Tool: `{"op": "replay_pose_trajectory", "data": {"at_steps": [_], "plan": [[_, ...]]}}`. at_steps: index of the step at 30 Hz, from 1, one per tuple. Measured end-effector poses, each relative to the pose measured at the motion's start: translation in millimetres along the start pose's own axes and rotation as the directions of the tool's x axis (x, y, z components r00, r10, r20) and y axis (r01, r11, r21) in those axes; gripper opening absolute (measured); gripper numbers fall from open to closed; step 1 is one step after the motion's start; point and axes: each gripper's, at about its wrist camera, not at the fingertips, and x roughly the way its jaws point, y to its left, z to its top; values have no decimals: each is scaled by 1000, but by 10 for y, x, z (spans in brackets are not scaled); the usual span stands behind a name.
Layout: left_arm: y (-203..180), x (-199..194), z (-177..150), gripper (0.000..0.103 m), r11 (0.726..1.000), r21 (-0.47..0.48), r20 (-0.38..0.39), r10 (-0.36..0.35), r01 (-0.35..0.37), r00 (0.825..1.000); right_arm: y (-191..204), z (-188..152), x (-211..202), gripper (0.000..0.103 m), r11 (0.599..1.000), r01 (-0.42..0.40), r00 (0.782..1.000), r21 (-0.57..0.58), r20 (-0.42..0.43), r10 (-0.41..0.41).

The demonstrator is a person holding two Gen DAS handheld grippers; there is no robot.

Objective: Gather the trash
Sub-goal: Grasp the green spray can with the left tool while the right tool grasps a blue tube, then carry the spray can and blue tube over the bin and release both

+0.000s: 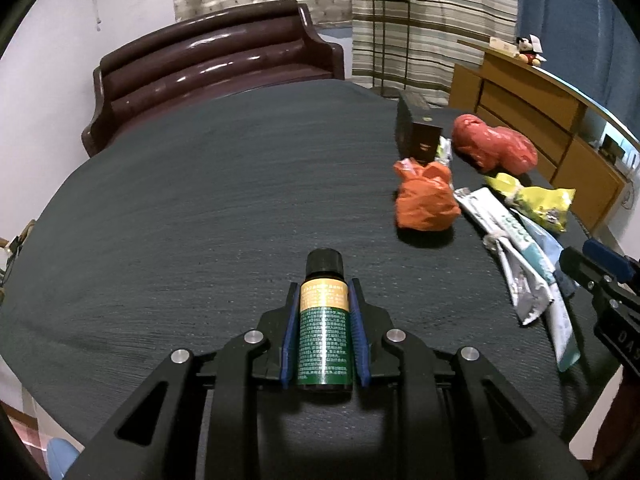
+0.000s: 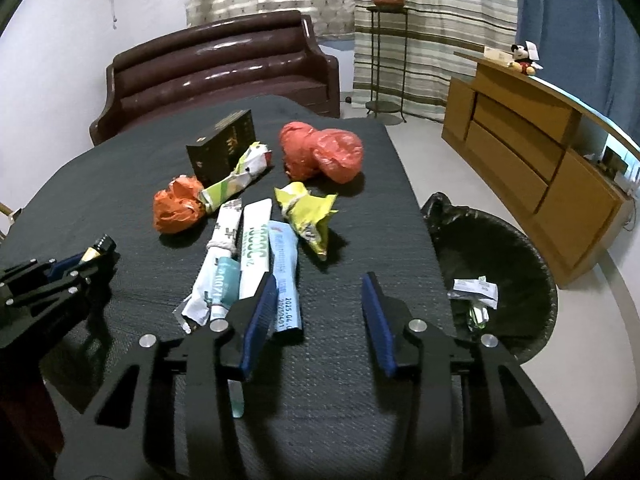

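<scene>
Left claw (image 1: 324, 292) grips bottle (image 1: 323, 320) over dark table (image 1: 180, 208); sofa (image 1: 216, 64) behind.

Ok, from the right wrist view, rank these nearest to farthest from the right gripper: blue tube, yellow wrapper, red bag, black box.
1. Blue tube, just ahead of the right gripper, by its left finger.
2. Yellow wrapper, farther up, mid-table.
3. Red bag, far side, and black box, far left: too close to call.

right gripper (image 2: 320, 312) open over table (image 2: 352, 380); trash bin (image 2: 520, 248) beside
</scene>
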Motion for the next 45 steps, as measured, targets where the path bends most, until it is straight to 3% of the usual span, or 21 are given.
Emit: {"op": "replay_pose_trajectory", "data": {"at_steps": [6,12,21,33,45], "plan": [[12,27,15,25,1000,-6,-9,0,0,1000,62,5,79,21,999,-31,999,-12,-25,31],[12,36,27,24,1000,-4,-5,1,-1,1000,136,-25,76,9,998,-35,999,-51,-11,34],[-20,-35,45,24,1000,-4,4,-7,7,1000,199,22,-82,8,995,-25,998,-99,51,30],[-247,-210,180,25,998,19,58,-62,61,996,7,155,-322,8,998,4,991,-60,133,4],[-780,-301,389,24,982,95,108,-176,166,978,-519,204,-435,8,993,114,980,26,161,-117]]}}
